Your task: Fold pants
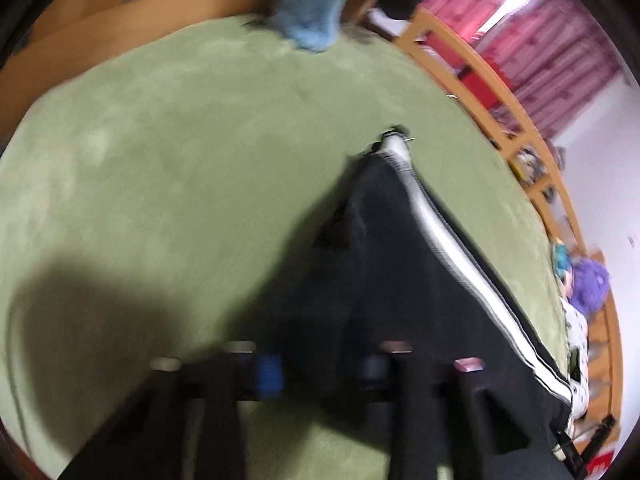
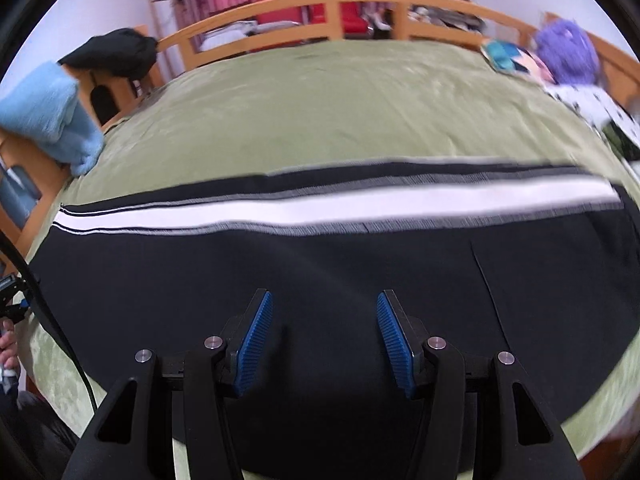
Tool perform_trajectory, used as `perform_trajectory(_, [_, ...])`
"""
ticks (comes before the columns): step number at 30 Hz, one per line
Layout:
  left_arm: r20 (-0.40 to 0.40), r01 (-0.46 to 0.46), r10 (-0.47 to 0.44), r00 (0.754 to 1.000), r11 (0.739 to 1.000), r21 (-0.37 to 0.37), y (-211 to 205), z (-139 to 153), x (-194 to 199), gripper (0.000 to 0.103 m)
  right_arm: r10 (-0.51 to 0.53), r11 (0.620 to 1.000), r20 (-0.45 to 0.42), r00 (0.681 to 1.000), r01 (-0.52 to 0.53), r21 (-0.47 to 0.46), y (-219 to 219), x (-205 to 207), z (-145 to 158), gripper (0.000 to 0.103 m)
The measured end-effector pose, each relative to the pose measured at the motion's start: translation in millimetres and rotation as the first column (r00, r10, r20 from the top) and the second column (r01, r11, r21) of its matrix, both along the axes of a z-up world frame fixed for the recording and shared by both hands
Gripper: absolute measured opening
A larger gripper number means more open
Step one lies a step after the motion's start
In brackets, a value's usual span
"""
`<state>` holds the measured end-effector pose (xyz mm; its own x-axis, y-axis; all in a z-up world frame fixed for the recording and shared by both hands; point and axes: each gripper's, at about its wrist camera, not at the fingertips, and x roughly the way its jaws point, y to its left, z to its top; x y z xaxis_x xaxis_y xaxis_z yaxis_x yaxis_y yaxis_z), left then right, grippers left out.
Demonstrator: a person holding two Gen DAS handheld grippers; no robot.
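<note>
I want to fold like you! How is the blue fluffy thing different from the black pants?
The blue fluffy blanket is pale and plain; the black pants are dark with a white stripe. The blanket hangs bunched over the wooden bed frame; the pants lie spread flat on the green bedcover. Both are soft cloth.

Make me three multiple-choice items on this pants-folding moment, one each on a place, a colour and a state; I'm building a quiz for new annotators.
1. Where do the pants lie?
A. on the green bedspread
B. over the bed rail
C. on the floor

2. What colour is the widest stripe along the pants?
A. red
B. white
C. yellow

3. How stands the right gripper?
A. shut on the pants
B. shut on a towel
C. open above the pants

Answers:
1 A, green cover shows all round the black cloth.
2 B, a white band runs between grey edges.
3 C, its blue pads stand wide apart with nothing pinched.
</note>
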<state>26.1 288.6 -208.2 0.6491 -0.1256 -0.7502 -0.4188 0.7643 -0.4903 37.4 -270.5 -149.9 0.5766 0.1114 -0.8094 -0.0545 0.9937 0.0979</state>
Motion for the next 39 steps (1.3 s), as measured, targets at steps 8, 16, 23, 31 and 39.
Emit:
perform_trajectory(8, [0.058, 0.007, -0.008, 0.998, 1.000, 0.023, 4.0, 38.0, 4.0, 0.032, -0.118, 0.992, -0.031, 0.993, 0.119, 0.039, -24.5, -23.8, -6.1, 0.054])
perform_trajectory(16, [-0.058, -0.064, 0.061, 0.996, 0.997, -0.042, 17.3, -14.6, 0.4, 0.061, -0.190, 0.981, -0.034, 0.981, 0.191, 0.039, -52.5, -41.1, 0.4, 0.059])
perform_trajectory(23, [-0.042, -0.090, 0.090, 0.995, 0.996, 0.000, 7.3, -12.4, 10.2, 0.044, -0.271, 0.961, -0.072, 0.960, 0.275, 0.044, -80.9, -41.0, -22.2, 0.062])
perform_trajectory(31, [0.053, -0.030, 0.021, 0.998, 0.983, 0.181, -22.3, 57.3, 3.3, 0.026, -0.224, 0.972, -0.044, 0.974, 0.220, -0.079, -69.0, -39.6, -20.0, 0.062])
perform_trajectory(39, [0.147, 0.187, -0.277, 0.950, 0.876, 0.444, -158.6, 168.0, 14.4, 0.024, -0.212, 0.970, -0.001, 0.977, 0.211, 0.121, -101.0, -64.2, 1.1, 0.062])
